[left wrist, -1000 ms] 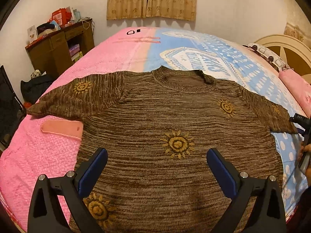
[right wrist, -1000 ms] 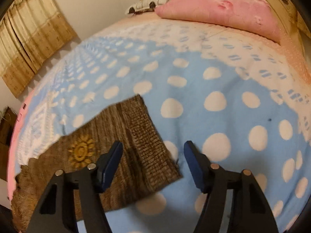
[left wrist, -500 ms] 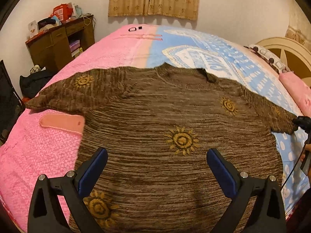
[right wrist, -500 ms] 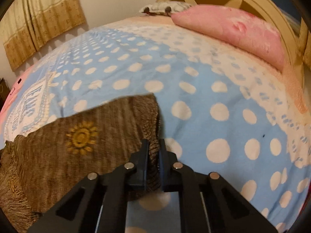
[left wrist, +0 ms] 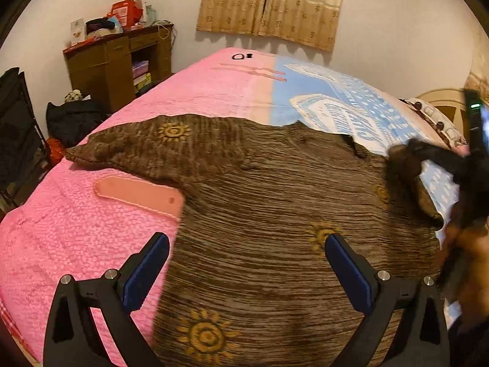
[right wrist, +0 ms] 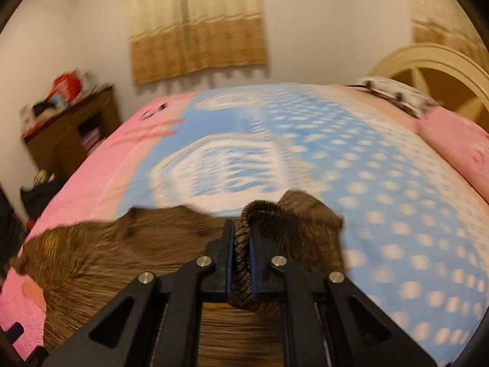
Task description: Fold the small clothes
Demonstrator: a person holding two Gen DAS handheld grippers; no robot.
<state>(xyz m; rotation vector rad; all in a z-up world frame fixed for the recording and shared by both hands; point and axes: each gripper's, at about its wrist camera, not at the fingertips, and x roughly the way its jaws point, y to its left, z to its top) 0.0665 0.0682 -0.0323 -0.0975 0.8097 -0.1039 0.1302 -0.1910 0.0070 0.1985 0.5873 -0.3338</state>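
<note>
A brown sweater [left wrist: 275, 214] lies spread across the bed [left wrist: 214, 91], its sleeve [right wrist: 293, 214] at 3 o'clock pinched in the right gripper [right wrist: 241, 263], jaws clamped on the cuff. The left gripper [left wrist: 244, 275] hovers at 6 o'clock, jaws wide and empty. With nothing pinning the body, the pull could drag the whole garment askew.

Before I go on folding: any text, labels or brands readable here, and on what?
Bedspread: large white lettering on the blue part, too skewed and partly covered by the sweater to read.
Red packaging on the desk: print too small.
Sweater: sun motifs only, no text.
</note>
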